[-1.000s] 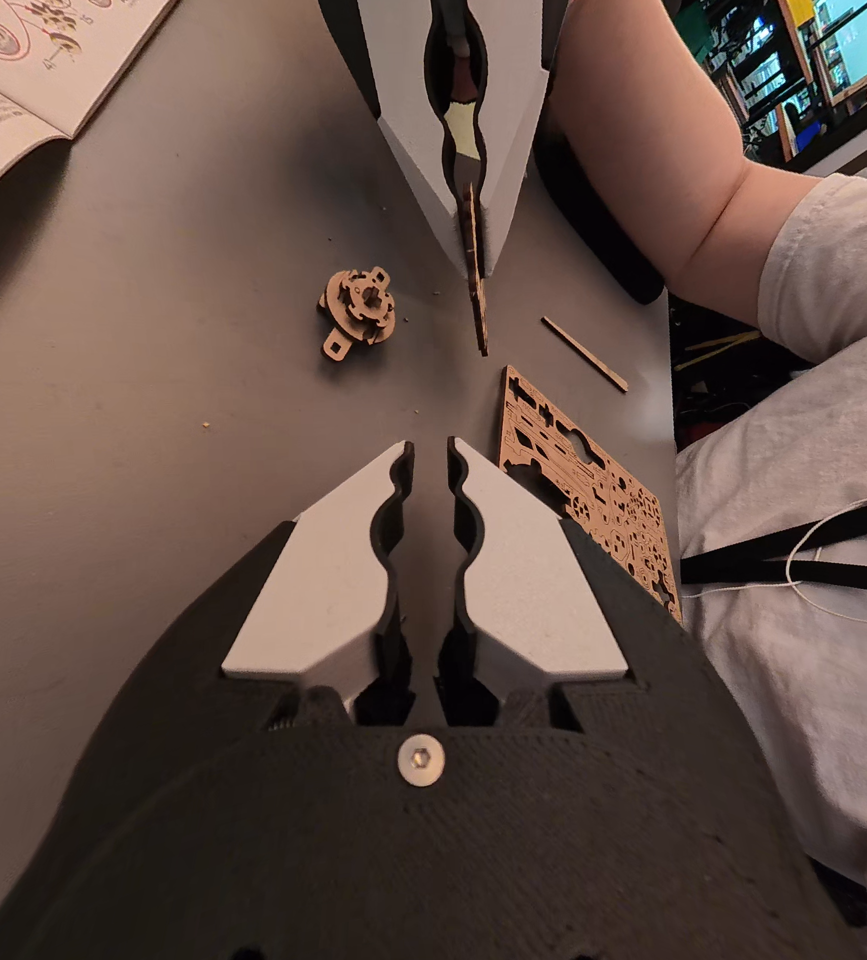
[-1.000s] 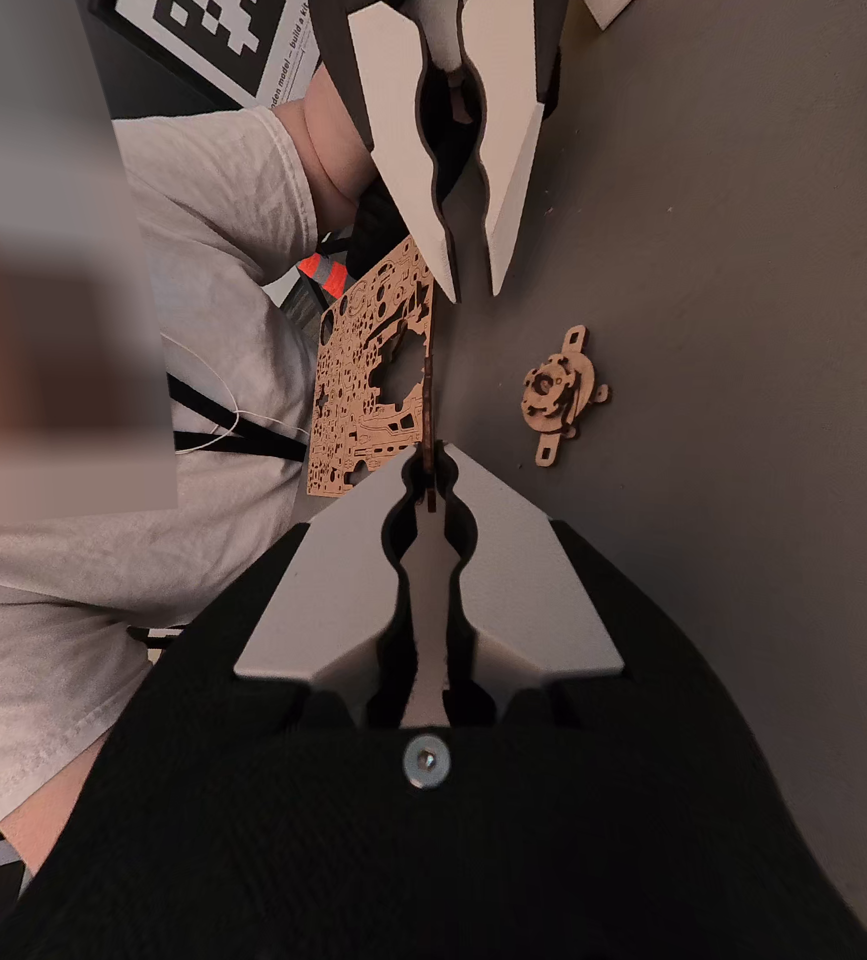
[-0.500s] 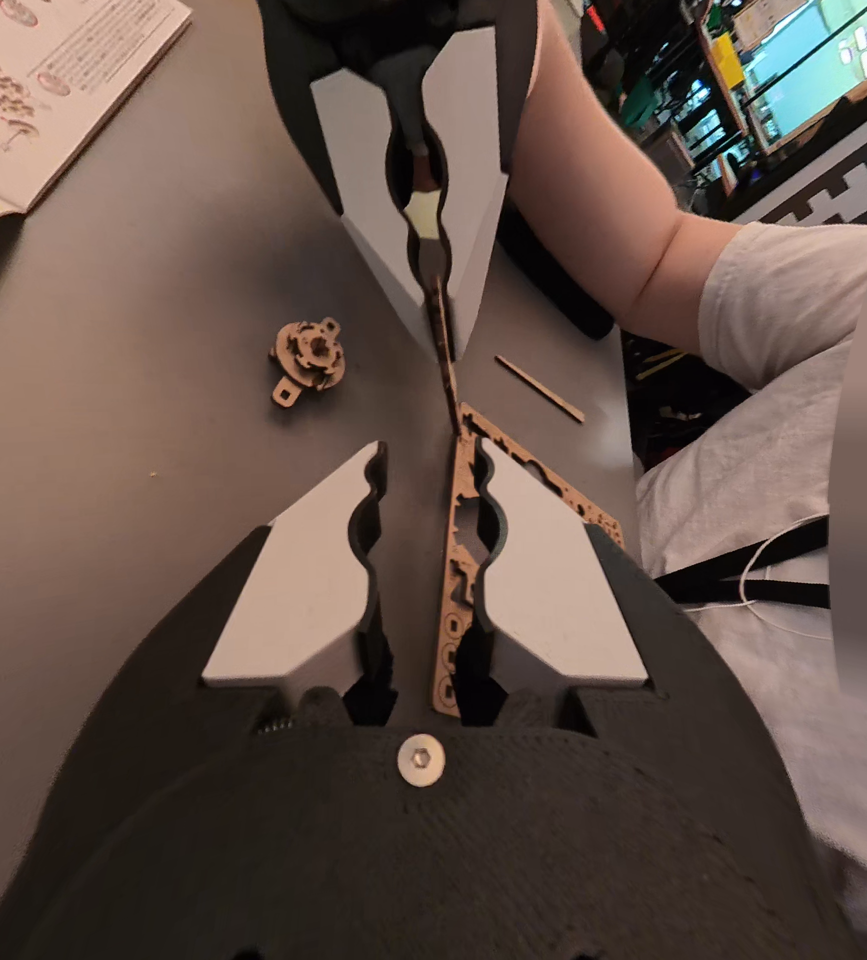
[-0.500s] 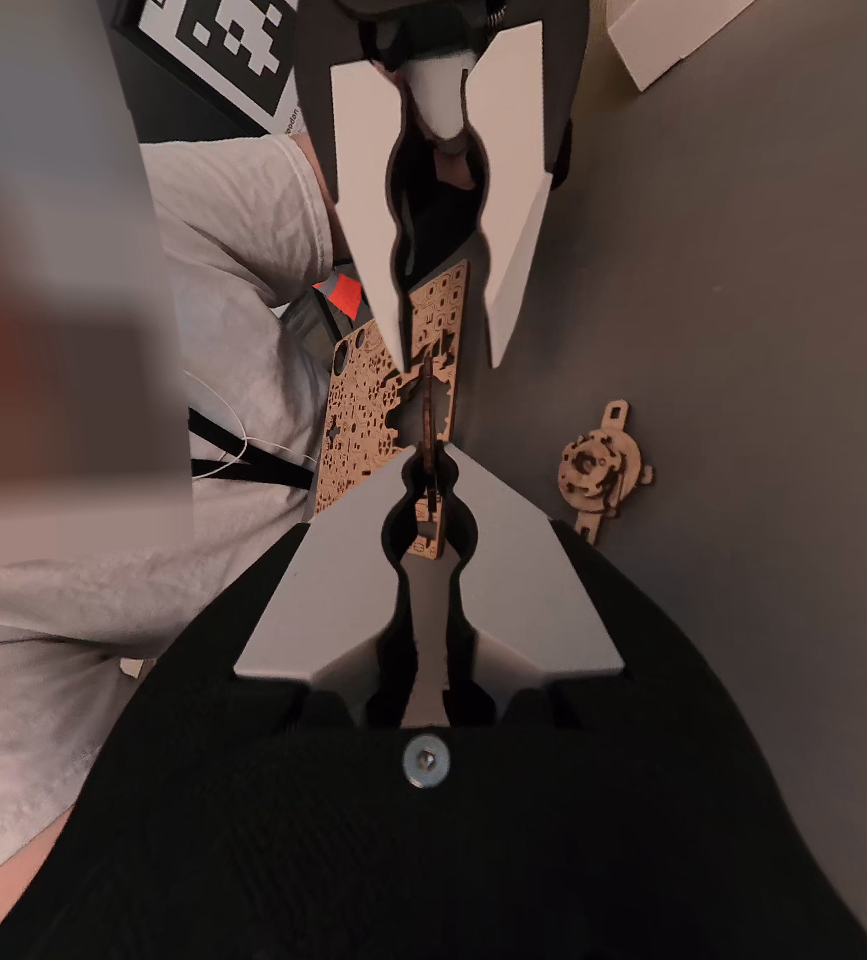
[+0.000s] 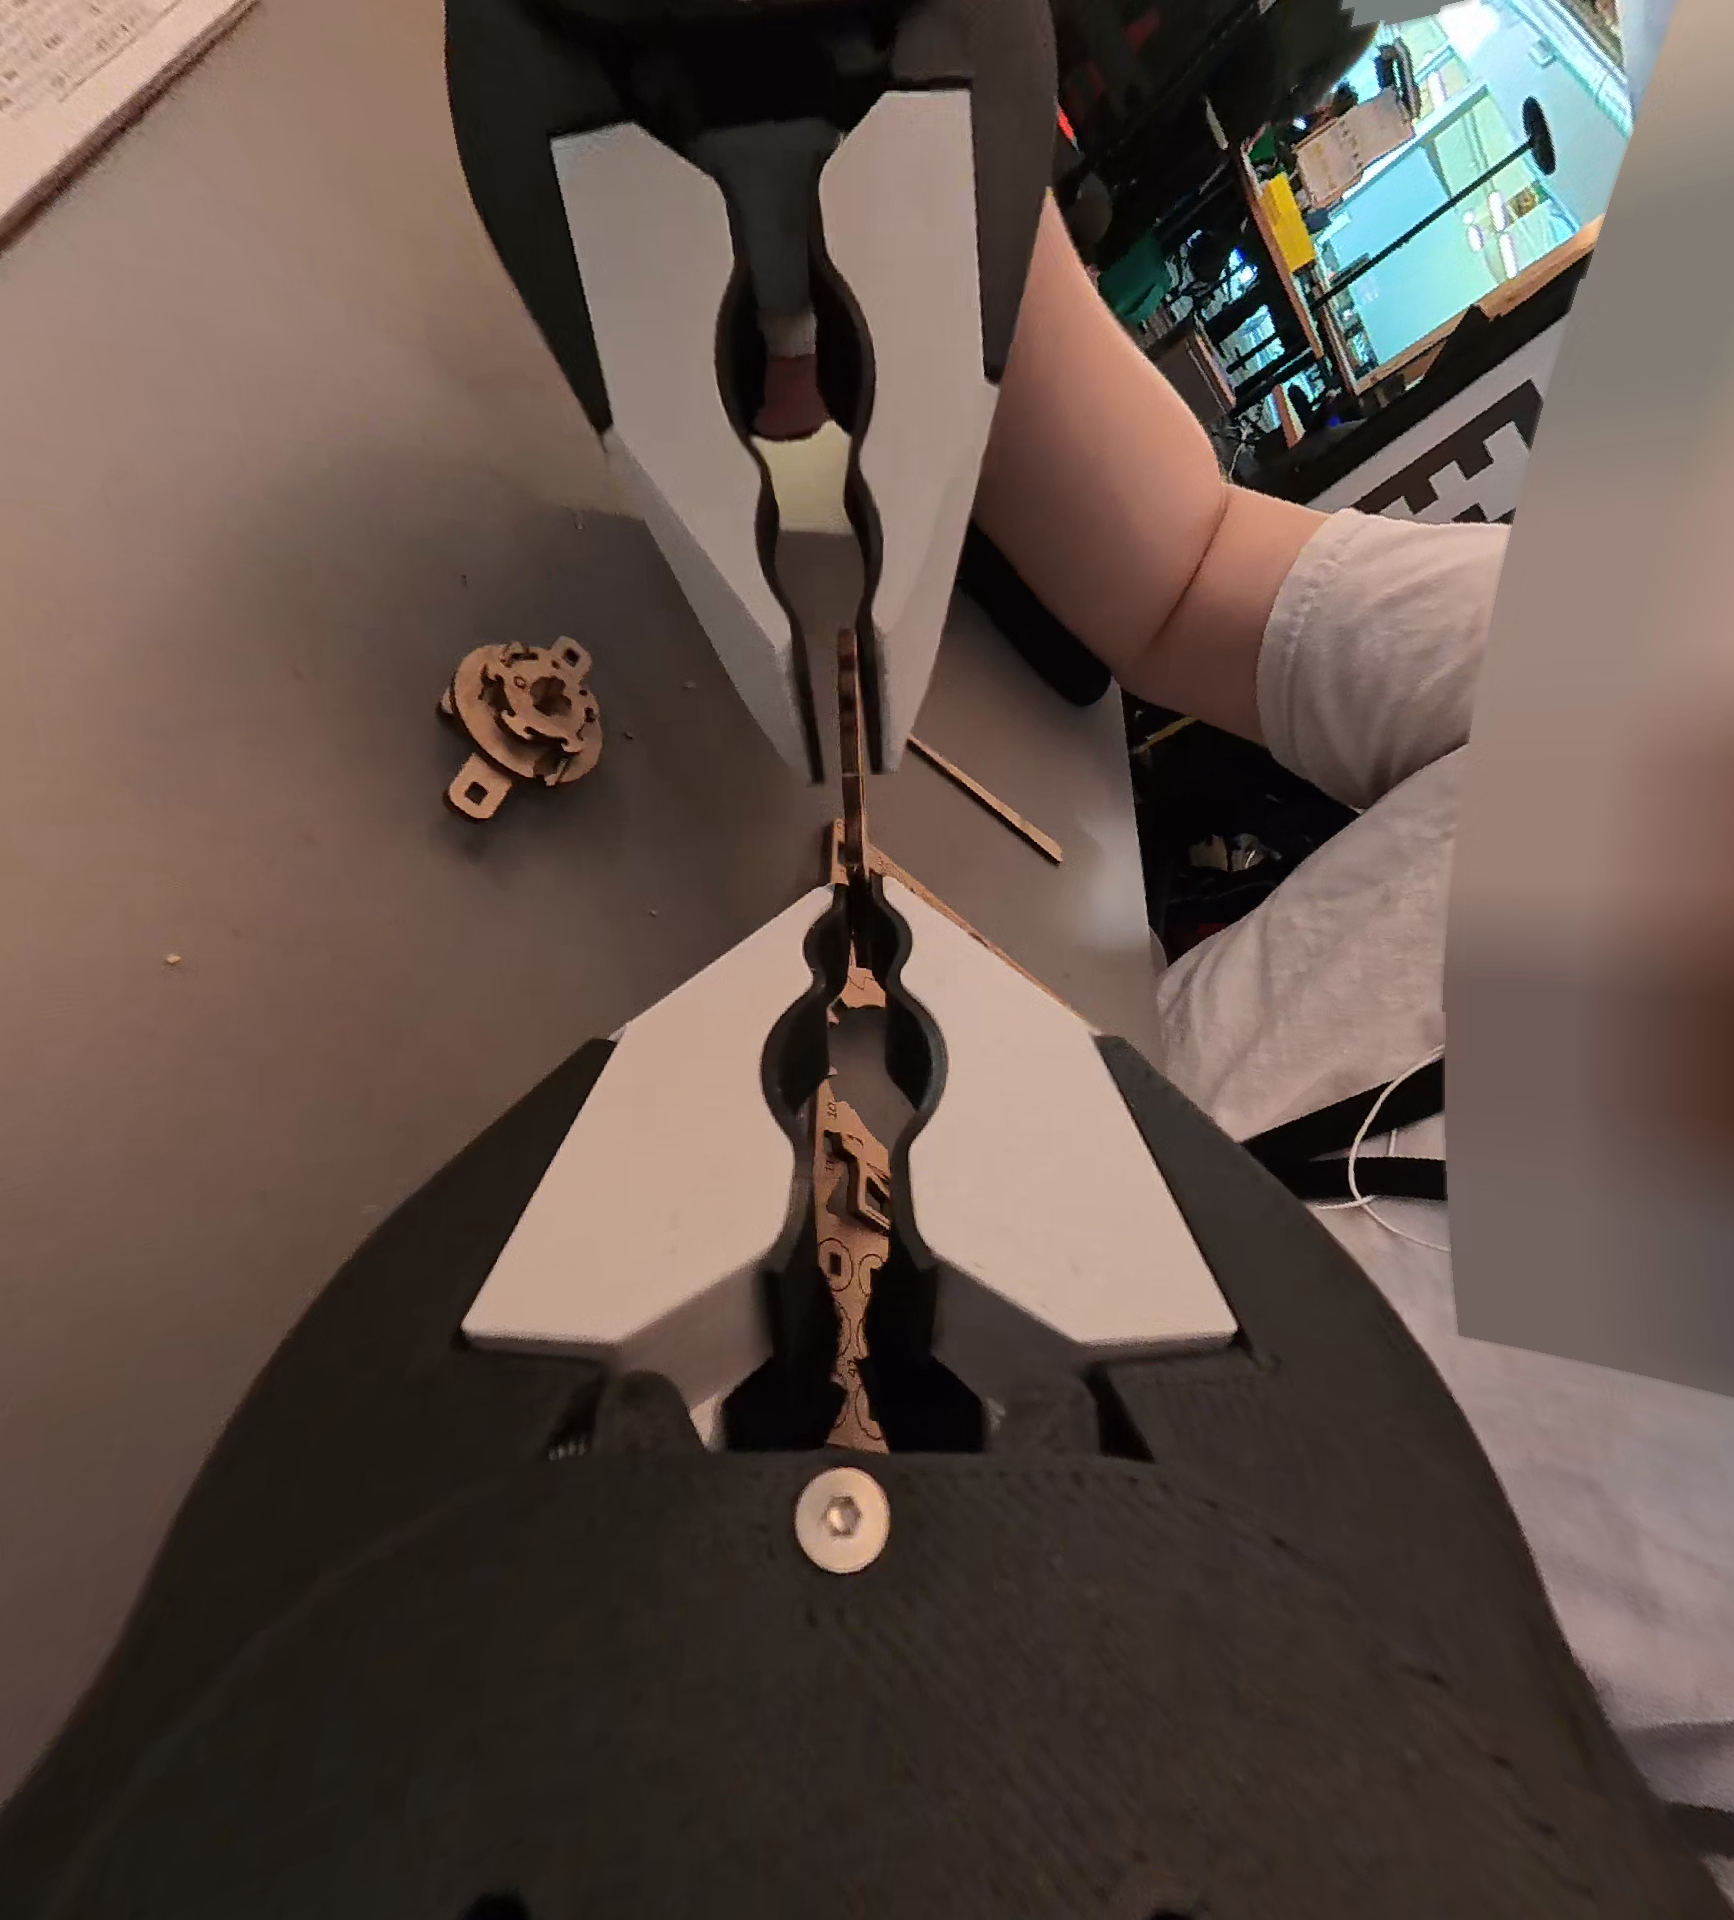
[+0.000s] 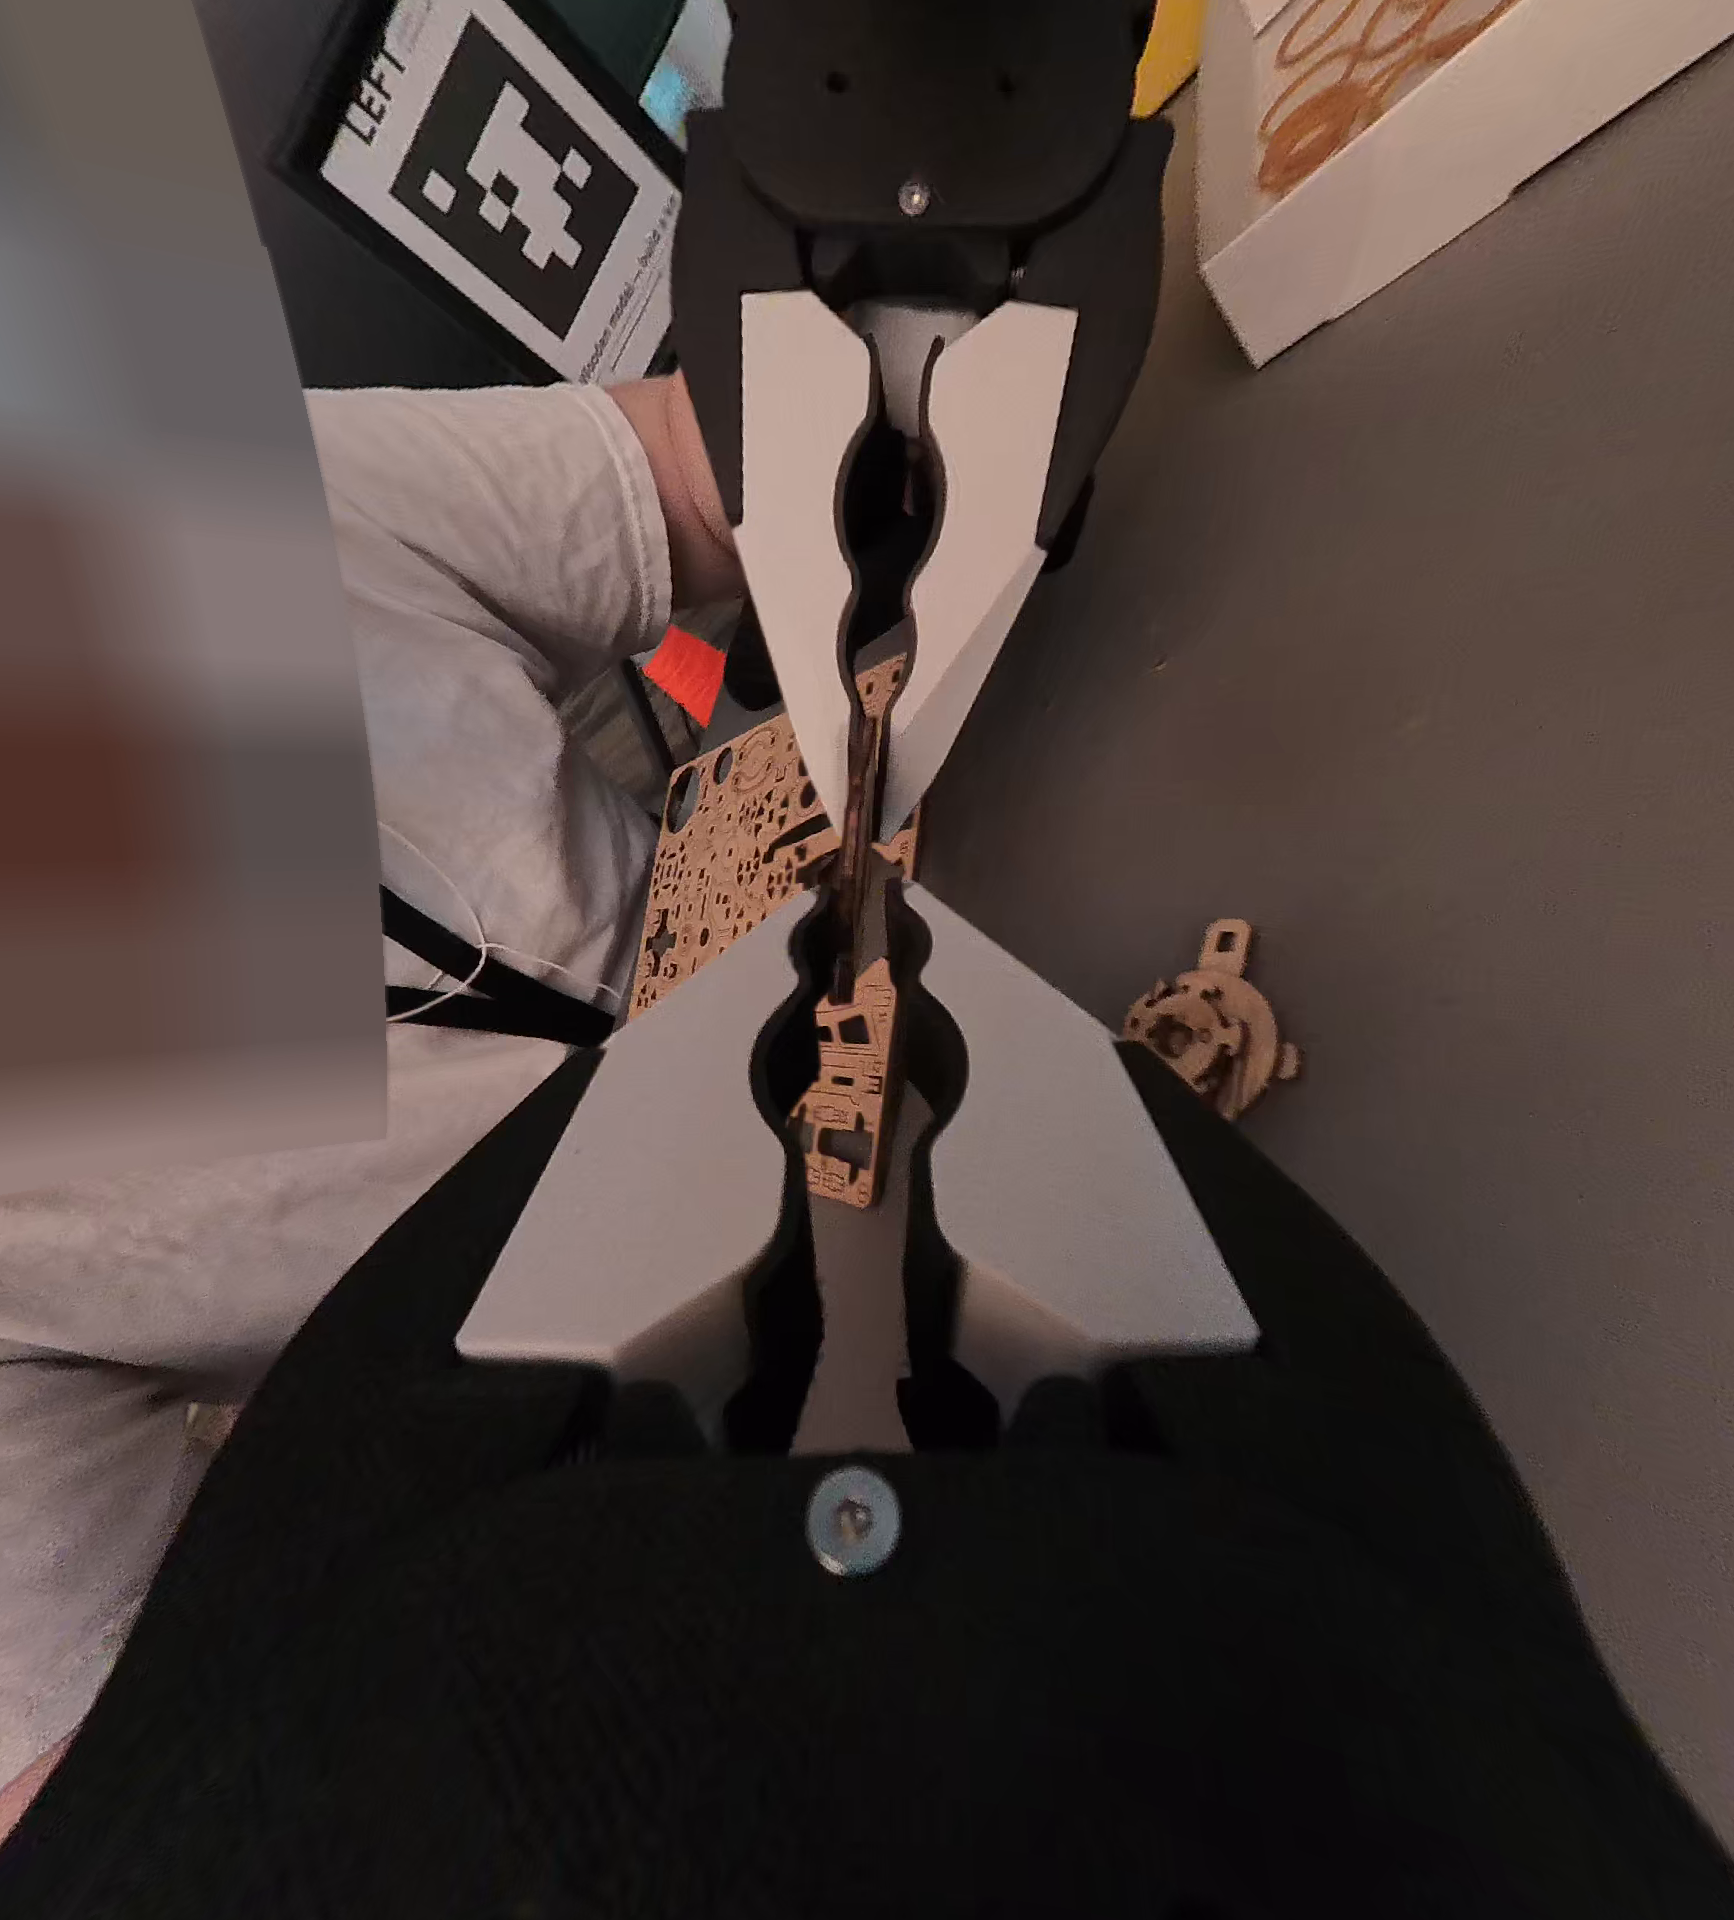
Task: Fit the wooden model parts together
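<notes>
Above the grey table, I hold my two grippers tip to tip, facing each other. My left gripper has its fingers closed together on the laser-cut wooden sheet, which stands on edge between them; its tan, perforated face shows down the channel between my fingers toward the screw at the base. In the right wrist view that same gripper points toward me from above, its white fingers pinched on the dark edge of the sheet, and more of the sheet fans out behind it toward my body. My right gripper is clamped too, on a smaller wooden part, a flat tan piece with cut-outs that lies between my fingers with its thin front edge running forward into the other gripper's tips. From the left wrist view, the right gripper comes down from the top, and the thin wooden edge bridges the gap between both sets of tips. Whether the part is separate from the sheet or joined to it at that seam, I cannot tell. Off to one side, the round assembled wooden piece lies flat on the table, well apart from both grippers. A thin wooden stick rests near the table edge, and a white box sits at the far corner.
</notes>
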Tool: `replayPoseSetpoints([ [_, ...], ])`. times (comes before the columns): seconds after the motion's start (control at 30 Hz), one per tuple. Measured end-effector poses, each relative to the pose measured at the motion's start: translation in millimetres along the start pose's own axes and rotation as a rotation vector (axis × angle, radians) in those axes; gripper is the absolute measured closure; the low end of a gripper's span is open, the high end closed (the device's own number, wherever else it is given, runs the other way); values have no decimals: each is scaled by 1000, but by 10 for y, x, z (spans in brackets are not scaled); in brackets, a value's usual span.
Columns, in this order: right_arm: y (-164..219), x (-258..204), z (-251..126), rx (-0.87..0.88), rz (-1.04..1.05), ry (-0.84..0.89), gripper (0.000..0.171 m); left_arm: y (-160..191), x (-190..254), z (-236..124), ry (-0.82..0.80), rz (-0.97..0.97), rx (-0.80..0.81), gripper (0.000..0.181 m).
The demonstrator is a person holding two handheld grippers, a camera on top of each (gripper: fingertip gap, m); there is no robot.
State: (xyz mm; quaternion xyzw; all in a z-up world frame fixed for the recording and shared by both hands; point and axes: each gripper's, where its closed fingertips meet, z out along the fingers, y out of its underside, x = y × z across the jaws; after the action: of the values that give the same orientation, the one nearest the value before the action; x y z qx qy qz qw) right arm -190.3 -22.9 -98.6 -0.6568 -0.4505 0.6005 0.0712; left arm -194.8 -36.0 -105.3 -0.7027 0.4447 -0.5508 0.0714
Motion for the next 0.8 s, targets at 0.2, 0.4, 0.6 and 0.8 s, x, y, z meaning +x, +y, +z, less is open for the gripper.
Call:
replayPoseSetpoints([
  [0.2, -189, 186, -340, 162, -61, 102, 166, 0, -146, -61, -38, -61, 17, 181],
  [0.4, -299, 282, -505, 248, -157, 192, 165, 1, -308, -140, -78, -143, 44, 181],
  [0.6, -257, 351, -488, 217, -211, 248, 162, -6, -369, -187, -94, -169, 63, 181],
  [0.8, -193, 374, -439, 171, -259, 270, 159, -7, -377, -192, -89, -177, 67, 181],
])
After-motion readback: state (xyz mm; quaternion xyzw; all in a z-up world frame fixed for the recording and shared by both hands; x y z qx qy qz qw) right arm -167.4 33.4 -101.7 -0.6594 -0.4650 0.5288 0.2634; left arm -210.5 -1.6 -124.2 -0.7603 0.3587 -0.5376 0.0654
